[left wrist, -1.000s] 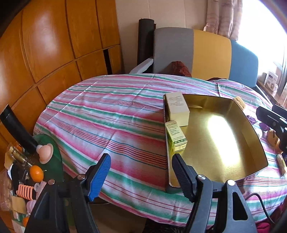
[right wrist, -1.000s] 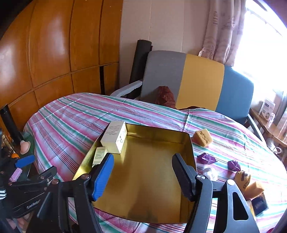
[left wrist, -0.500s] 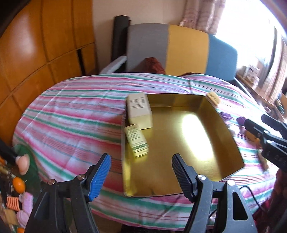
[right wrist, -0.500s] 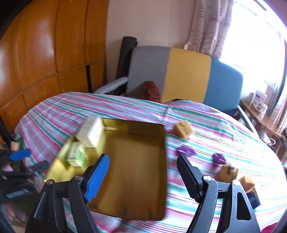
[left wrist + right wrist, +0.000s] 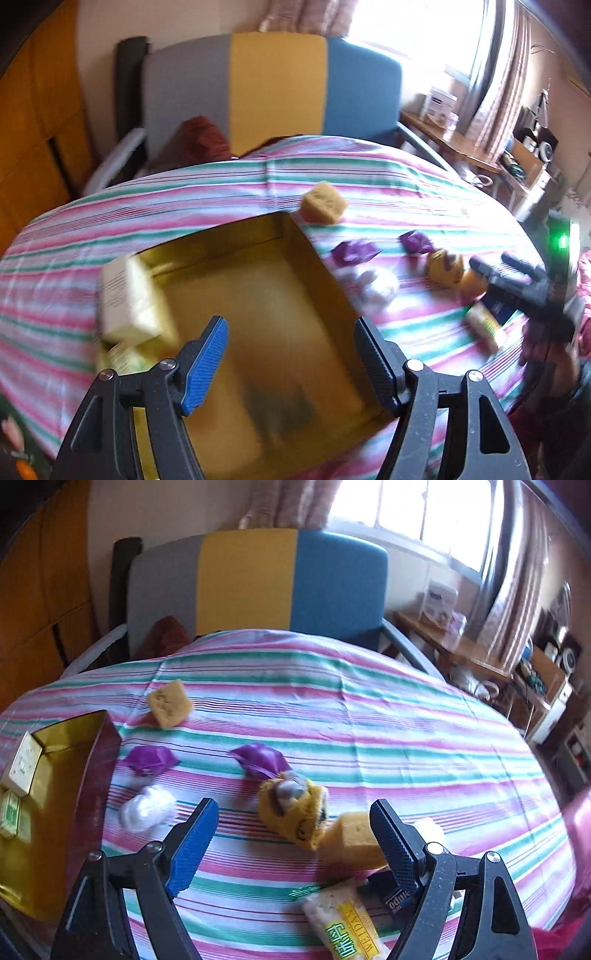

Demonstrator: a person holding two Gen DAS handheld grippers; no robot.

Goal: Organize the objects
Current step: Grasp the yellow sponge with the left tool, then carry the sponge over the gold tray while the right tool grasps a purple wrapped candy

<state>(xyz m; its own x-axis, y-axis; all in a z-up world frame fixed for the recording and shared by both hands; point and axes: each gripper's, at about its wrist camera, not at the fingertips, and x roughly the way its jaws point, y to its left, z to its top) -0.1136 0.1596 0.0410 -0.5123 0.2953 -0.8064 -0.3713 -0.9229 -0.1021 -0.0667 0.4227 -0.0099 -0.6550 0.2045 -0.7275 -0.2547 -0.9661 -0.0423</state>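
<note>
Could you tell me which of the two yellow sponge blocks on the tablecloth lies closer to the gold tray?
The sponge block just beyond the gold tray's far corner. The other sponge block sits far off, beside the yellow plush toy.

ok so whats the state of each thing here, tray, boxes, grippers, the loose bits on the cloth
gold tray: open, mostly bare inside
white box: inside tray, at its left wall
green box: inside tray, beside the white box
left gripper: open, empty, above tray
right gripper: open, empty, jaws have just been opening
purple wrappers: loose on cloth, outside tray
yellow plush toy: on cloth, outside tray
snack packet: lying flat on cloth
</note>
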